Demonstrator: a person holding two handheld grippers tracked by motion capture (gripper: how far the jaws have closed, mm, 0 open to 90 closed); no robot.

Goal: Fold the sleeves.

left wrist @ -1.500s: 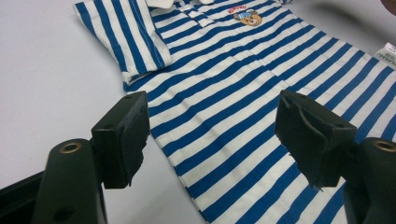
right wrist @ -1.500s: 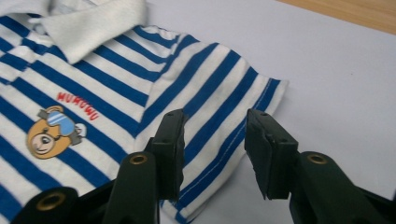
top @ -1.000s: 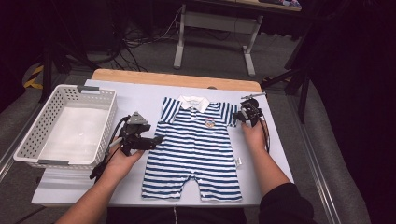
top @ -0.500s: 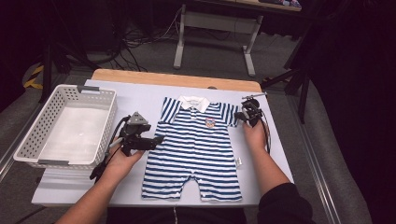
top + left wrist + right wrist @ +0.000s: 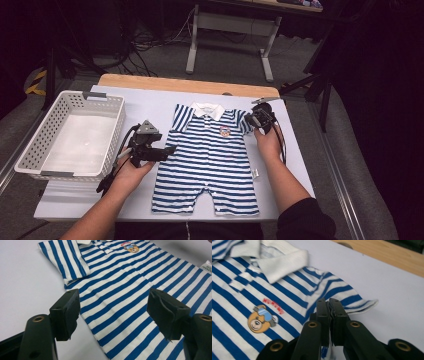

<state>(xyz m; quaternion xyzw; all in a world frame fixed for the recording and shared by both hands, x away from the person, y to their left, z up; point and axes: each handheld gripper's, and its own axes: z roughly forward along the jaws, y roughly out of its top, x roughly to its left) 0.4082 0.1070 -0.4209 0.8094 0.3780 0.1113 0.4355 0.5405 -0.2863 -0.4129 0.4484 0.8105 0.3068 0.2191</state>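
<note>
A blue-and-white striped baby romper [image 5: 207, 160] lies flat and face up in the middle of the high view, on the pale table cover [image 5: 300, 165], its white collar [image 5: 208, 109] toward the top of the frame and its two short legs toward the bottom. A white plastic basket [image 5: 117, 125] stands at the left of the frame, well apart from the romper.

The right gripper [image 5: 258, 120] sits at the sleeve [image 5: 352, 298] on the right side of the high view. In the right gripper view its jaws are pressed together, having just been closing, and striped cloth shows at their base, so they seem to pinch the sleeve's underside near the armpit, though the exact bite is hidden. The left gripper [image 5: 167, 149] hovers at the romper's left edge in the high view, jaws spread, with nothing between them but the cloth lying below.

By the look of it the romper is light, thin knit cotton: soft, limp, no stiffness at all. It will sag and fold wherever it is not held, and may drag across the cover instead of lifting cleanly. It is not fragile or slippery. Good places to take hold are doubled edges: sleeve hems, shoulder seams, side seam, leg cuffs. A pinch mid-panel may catch a single layer and bunch the front, near the bear badge [image 5: 262, 318]
</note>
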